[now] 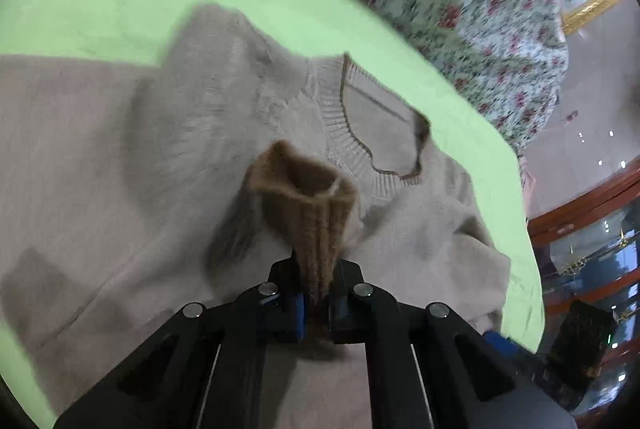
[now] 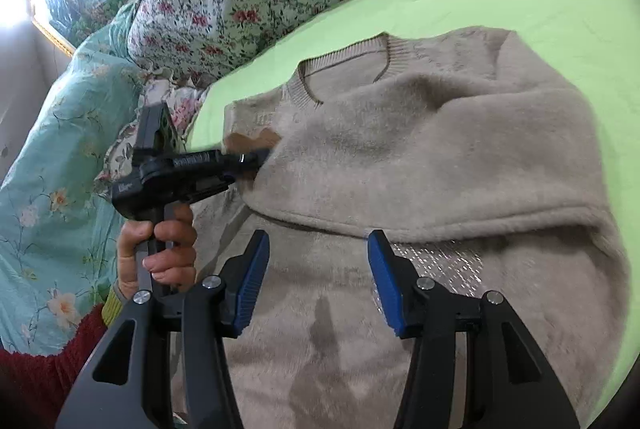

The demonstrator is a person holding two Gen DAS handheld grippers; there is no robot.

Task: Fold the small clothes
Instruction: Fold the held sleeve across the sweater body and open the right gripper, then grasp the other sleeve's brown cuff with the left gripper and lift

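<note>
Your left claw [image 1: 316,303] pinched the brown sleeve cuff [image 1: 308,197] over the beige sweater [image 1: 120,157]; your right claw [image 2: 316,285] hung spread; folding was barely begun.

Both grippers are black with round silver screws. The right gripper [image 2: 316,285] has blue ridged pads [image 2: 250,285]. The left gripper [image 1: 316,303] has blue pads too. The bare hand [image 2: 160,253] wears a fuzzy red sleeve [image 2: 44,369] with a yellow-green cuff [image 2: 112,303]

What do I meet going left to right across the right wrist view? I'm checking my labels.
Teal floral quilt → hand → left gripper holding the brown cuff → beige sweater → green sheet.
</note>
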